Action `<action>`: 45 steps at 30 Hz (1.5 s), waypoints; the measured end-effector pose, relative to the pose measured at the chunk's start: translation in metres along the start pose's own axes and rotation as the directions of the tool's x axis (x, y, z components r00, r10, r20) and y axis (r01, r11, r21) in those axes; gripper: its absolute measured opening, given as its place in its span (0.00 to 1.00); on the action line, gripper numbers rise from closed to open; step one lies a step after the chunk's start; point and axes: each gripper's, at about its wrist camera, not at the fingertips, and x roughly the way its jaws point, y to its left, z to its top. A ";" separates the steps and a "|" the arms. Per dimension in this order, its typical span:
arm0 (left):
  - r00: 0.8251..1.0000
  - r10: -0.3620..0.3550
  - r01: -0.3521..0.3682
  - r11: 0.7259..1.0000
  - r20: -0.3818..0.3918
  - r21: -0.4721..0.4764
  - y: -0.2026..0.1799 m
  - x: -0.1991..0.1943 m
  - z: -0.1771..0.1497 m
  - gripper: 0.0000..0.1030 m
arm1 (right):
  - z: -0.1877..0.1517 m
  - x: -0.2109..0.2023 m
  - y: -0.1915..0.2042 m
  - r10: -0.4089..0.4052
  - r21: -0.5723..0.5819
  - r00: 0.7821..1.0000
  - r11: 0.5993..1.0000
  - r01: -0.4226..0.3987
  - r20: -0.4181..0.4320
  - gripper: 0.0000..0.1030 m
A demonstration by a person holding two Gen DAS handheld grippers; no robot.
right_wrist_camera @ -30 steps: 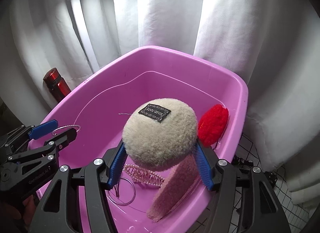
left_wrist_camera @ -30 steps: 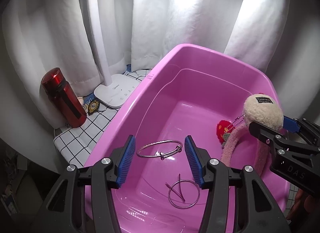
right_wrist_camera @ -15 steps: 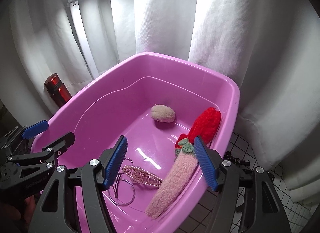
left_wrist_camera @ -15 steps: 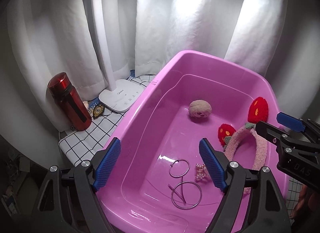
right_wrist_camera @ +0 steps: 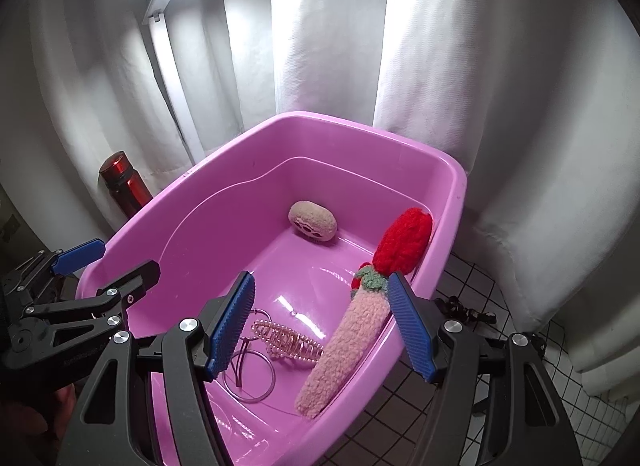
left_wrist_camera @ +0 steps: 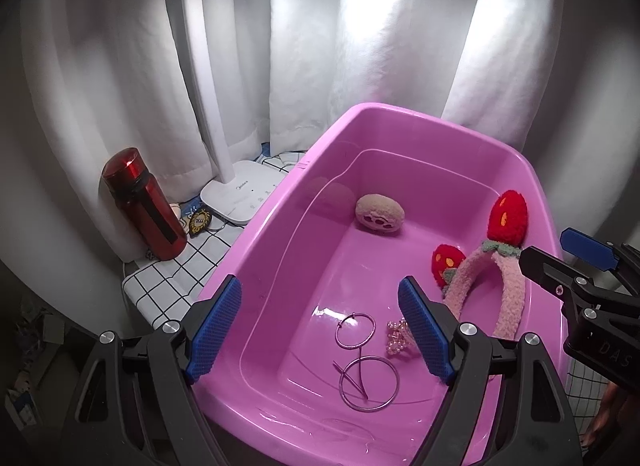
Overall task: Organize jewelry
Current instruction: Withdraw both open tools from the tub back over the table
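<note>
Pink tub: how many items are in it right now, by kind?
In the tub:
Metal hoops: 2
Pearl clip: 1
Strawberry headband: 1
Beige puff: 1
Total: 5

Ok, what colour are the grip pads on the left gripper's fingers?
Blue pads, clearest in the left wrist view.

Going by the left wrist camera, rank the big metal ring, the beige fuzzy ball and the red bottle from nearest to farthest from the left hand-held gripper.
1. Big metal ring: on the tub floor, just below the left hand-held gripper, nearest.
2. Beige fuzzy ball: farther back in the tub, near its far wall.
3. Red bottle: outside the tub, off to the left on the checked cloth, farthest.
</note>
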 end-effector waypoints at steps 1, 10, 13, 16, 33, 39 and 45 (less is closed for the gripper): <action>1.000 0.000 0.000 1.000 0.000 0.002 -0.001 -0.001 0.000 0.77 | 0.000 -0.001 -0.001 0.001 0.001 1.000 1.000 -0.001 0.000 0.64; 1.000 -0.011 0.011 1.000 0.012 0.008 -0.012 -0.012 -0.004 0.79 | -0.012 -0.018 -0.012 0.008 0.020 1.000 1.000 -0.009 0.022 0.64; 1.000 -0.016 0.016 1.000 0.020 0.015 -0.021 -0.018 -0.006 0.79 | -0.019 -0.027 -0.019 0.005 0.030 0.999 1.000 -0.006 0.034 0.64; 0.999 -0.031 0.030 0.999 0.024 0.023 -0.030 -0.023 -0.008 0.80 | -0.029 -0.039 -0.027 0.000 0.044 0.999 0.999 -0.002 0.046 0.64; 0.983 -0.181 0.177 0.980 0.034 0.095 -0.118 -0.058 -0.031 0.81 | -0.116 -0.114 -0.133 -0.140 0.248 0.989 0.961 0.124 0.046 0.65; 0.965 -0.264 0.262 0.956 -0.002 0.132 -0.160 -0.064 -0.041 0.81 | -0.141 -0.131 -0.177 -0.177 0.332 0.984 0.930 0.158 0.029 0.65; 0.945 -0.326 0.324 0.935 -0.010 0.143 -0.197 -0.070 -0.051 0.81 | -0.154 -0.134 -0.205 -0.185 0.366 0.982 0.916 0.163 0.026 0.65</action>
